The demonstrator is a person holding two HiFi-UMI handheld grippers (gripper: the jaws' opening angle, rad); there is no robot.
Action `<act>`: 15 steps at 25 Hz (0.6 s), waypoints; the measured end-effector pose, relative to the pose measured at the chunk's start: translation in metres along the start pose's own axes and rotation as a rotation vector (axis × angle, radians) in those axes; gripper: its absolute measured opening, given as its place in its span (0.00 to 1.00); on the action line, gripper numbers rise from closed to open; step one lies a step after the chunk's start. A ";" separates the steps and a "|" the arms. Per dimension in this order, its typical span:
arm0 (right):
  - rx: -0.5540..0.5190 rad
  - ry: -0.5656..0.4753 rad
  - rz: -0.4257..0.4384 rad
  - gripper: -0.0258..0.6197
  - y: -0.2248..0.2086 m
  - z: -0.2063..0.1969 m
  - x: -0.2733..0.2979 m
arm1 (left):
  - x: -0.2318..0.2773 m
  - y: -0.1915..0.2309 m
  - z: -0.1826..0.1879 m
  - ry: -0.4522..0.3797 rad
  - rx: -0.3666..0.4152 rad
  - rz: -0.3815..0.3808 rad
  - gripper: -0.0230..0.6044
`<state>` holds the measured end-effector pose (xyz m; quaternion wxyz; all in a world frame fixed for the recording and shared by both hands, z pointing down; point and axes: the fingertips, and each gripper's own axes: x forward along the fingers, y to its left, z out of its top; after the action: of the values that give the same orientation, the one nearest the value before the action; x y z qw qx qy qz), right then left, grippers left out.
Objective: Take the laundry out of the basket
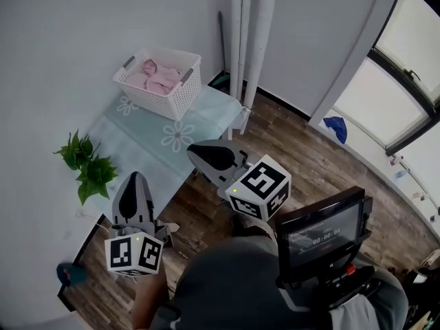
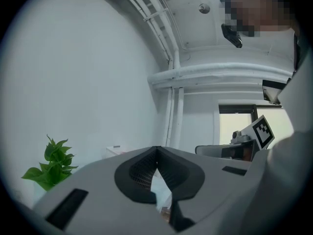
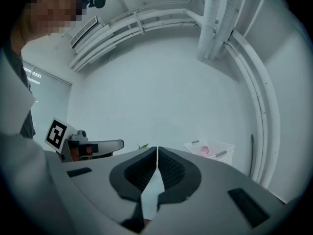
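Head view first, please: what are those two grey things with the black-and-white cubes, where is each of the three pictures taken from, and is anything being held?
Those are two hand-held grippers, tools with two jaws each. A person holds one in each hand, and the cubes are part of them. The head view comes from a camera on the person's head, looking down. In it the left gripper is at the left and the right gripper is beside it. The other two pictures come from a camera riding on each gripper, looking along its jaws. In both, the jaws are together with nothing between them, so nothing is held. Ahead stands a table with a pale green cloth. At its far end sits a white basket with pink laundry inside, and both grippers are well short of it. A green plant shows at the table's left side.
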<state>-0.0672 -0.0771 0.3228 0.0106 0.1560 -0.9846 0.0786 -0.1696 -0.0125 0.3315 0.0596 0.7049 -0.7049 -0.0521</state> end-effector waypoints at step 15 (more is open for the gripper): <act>0.023 -0.022 0.049 0.07 -0.108 0.014 0.029 | 0.093 -0.004 0.003 0.005 0.048 0.069 0.04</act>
<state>-0.0610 -0.1892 0.3270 -0.0038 0.1327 -0.9872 0.0883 -0.1660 -0.1052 0.3289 0.0465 0.6815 -0.7297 -0.0313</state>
